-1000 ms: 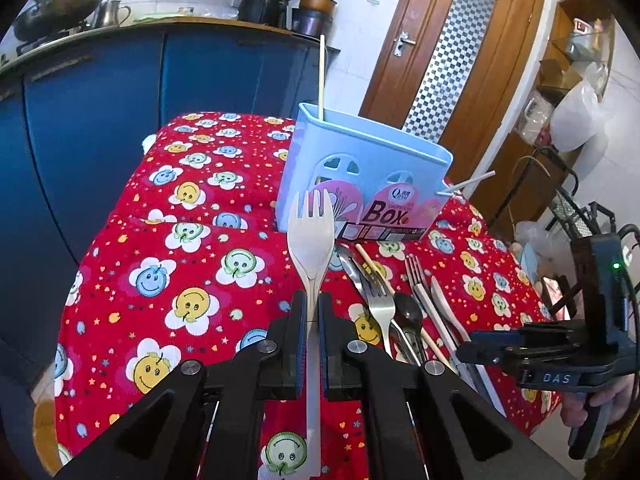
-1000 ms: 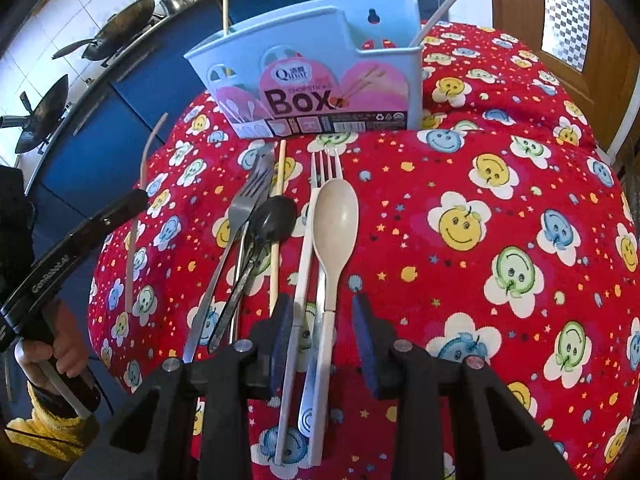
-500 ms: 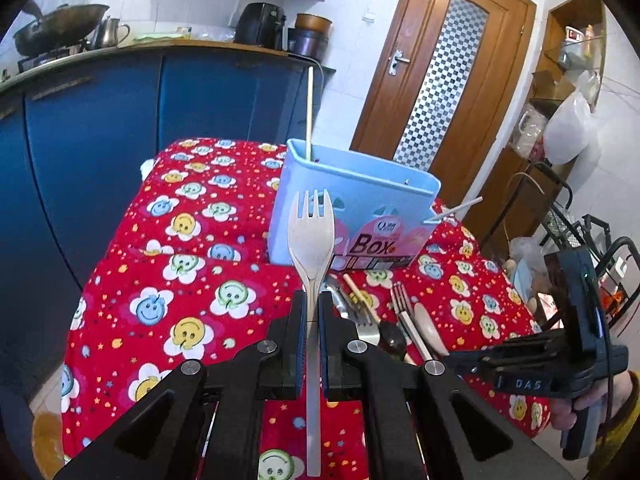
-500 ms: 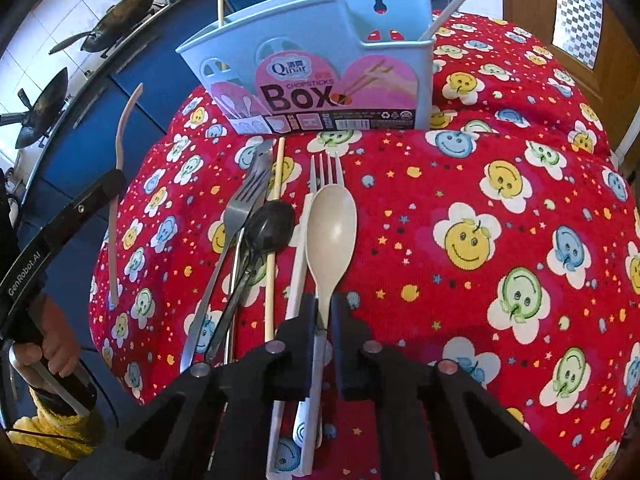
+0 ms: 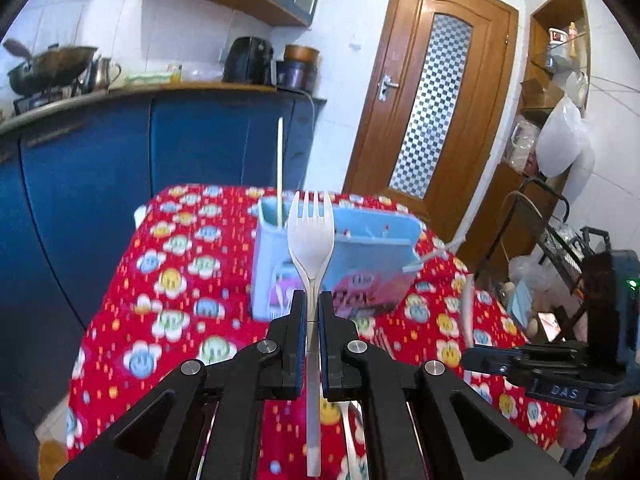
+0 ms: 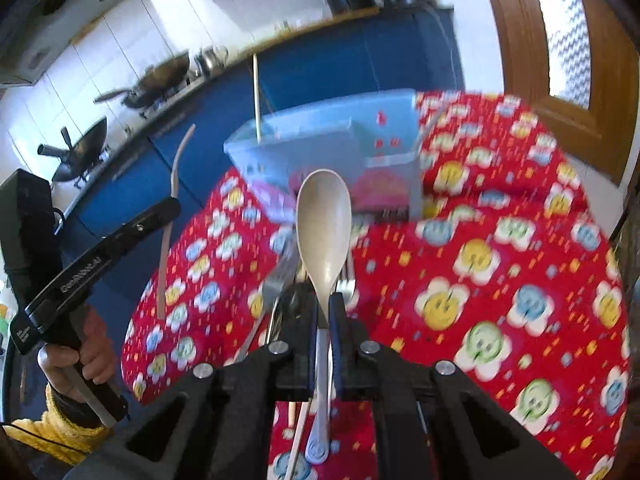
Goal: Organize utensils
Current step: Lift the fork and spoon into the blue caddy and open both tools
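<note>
Beige plastic spoon [image 6: 324, 224], smooth oval bowl, white fork [image 5: 311, 236], four tines

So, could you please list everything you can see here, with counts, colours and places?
fork: one, white, held in left gripper
spoon: one, beige, held in right gripper
box: one, light blue, on the cloth, far side
chopstick: one, pale, upright in the box
loose cutlery: several, metal and dark, on the cloth behind the spoon; count unclear
cloth: one, red with smiley flowers, over the table
woks: two, dark, on the counter
door: one, brown, right of the counter
left gripper: black, shut on fork
right gripper: black, shut on spoon
</note>
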Demonstrator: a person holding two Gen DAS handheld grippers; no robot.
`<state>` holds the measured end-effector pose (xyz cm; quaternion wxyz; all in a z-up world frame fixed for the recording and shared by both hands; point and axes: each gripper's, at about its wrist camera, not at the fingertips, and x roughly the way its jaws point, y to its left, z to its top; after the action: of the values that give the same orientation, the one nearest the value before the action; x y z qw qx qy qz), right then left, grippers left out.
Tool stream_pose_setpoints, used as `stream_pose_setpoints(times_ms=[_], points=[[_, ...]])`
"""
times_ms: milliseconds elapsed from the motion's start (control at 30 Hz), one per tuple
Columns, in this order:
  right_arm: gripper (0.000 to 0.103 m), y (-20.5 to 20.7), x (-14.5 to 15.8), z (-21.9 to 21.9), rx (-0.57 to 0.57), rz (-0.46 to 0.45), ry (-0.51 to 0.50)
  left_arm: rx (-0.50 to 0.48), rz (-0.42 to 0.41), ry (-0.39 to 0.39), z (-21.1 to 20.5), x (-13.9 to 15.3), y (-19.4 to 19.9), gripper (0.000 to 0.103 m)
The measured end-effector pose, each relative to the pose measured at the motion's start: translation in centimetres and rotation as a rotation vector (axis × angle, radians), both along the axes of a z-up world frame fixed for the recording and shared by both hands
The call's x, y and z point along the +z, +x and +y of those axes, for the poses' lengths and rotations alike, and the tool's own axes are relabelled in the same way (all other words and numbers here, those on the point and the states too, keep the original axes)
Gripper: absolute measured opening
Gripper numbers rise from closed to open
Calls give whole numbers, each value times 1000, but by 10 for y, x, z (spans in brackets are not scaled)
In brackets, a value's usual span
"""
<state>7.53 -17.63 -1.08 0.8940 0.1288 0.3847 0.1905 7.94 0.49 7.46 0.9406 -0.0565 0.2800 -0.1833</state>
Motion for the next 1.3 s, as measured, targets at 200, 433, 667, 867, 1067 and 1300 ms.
stream_pose_setpoints(times_ms=[200, 433, 667, 867, 1067, 1300], points=[[7, 0, 18, -13, -38, -121, 41, 32, -75, -34, -5, 26, 20, 5], [7, 6, 32, -22, -85, -204, 24, 96, -198, -100, -12, 53, 43, 5], [7, 18, 43, -29, -99, -263, 28, 161, -292, -93, -28, 56, 73, 5], [7, 35, 58, -32, -120, -320, 31, 191, -304, -53, -39, 35, 95, 5], [7, 57, 76, -29, -151, -398, -10, 216, -318, -47, -43, 19, 107, 5], [7, 87, 81, -21, -164, -438, -36, 230, -372, -46, -46, 19, 111, 5]])
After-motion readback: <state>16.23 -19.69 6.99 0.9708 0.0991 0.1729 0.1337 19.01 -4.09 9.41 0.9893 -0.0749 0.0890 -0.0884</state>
